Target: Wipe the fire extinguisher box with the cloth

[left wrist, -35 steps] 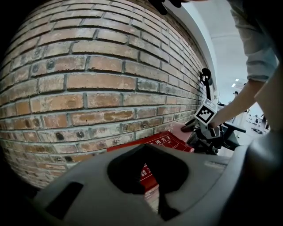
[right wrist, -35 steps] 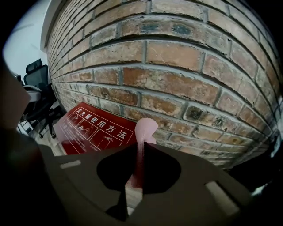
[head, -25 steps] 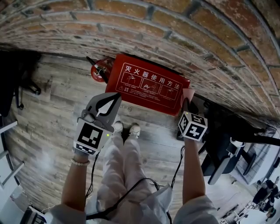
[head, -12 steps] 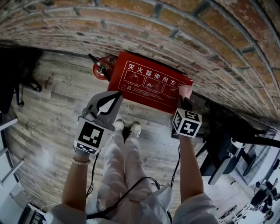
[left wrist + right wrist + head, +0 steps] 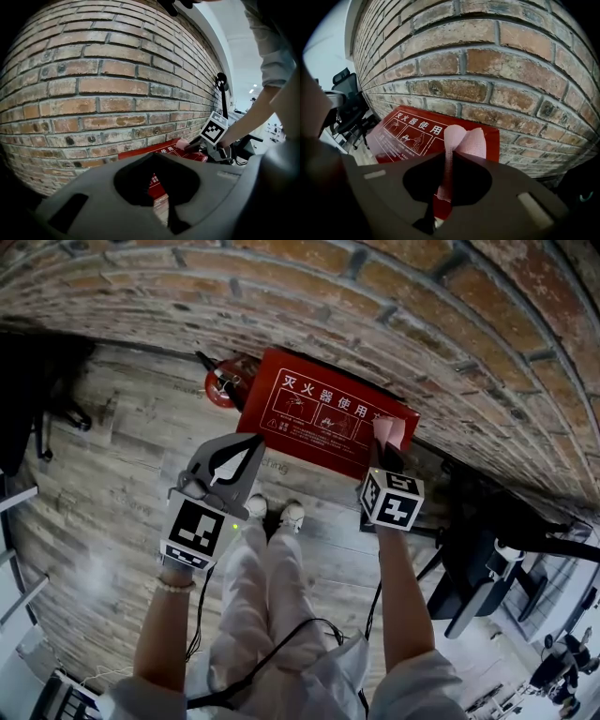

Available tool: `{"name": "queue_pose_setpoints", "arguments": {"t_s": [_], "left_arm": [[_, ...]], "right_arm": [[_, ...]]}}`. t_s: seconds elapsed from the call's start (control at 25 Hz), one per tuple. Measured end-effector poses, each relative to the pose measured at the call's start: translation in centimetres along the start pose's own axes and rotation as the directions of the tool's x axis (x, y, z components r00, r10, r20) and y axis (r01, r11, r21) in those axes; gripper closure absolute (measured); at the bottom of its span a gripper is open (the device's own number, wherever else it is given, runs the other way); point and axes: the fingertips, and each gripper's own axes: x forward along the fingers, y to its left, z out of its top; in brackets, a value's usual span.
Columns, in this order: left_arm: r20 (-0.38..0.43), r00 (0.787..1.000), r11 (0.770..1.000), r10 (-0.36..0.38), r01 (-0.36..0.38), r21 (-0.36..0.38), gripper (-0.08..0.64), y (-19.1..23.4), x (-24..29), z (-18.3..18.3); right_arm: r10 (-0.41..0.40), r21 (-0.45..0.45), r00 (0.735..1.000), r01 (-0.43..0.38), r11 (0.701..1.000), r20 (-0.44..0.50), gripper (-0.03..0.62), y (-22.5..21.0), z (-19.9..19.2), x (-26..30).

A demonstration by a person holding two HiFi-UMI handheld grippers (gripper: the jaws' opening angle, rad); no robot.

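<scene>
My right gripper (image 5: 446, 157) pinches a pink cloth (image 5: 464, 140), and the cloth's free end rests on the lid just ahead of the jaws. The box (image 5: 319, 418) is shut, so I can't see inside. It's red with white lettering and pictures, and it lies against the brick wall (image 5: 375, 296). My left gripper (image 5: 246, 448) has its jaws pressed together on nothing, short of the box. Only the head view shows a red extinguisher (image 5: 223, 385), ahead and left of those jaws.

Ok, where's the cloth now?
Head view: the cloth is pinched in the right gripper, at the right end of the red fire extinguisher box by the brick wall.
</scene>
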Motion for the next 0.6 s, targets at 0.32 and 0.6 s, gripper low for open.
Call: {"name": "queue_pose_setpoints", "arguments": {"t_s": [0.32,0.6], "left_arm": [[0.002,1.000,1.000,0.019,-0.019,-0.012,0.563,0.6,-0.6,-0.4],[0.006,0.999,0.999,0.041,-0.041,-0.022,0.563,1.2,-1.7,-0.7]], "right_arm": [[0.031,-0.020,0.999,-0.031,0.999,0.009,0.565,1.8,0.6,0.3],[0.056,-0.045,0.998,-0.055,0.998,0.022,0.565,3.6,1.3,0.3]]}}
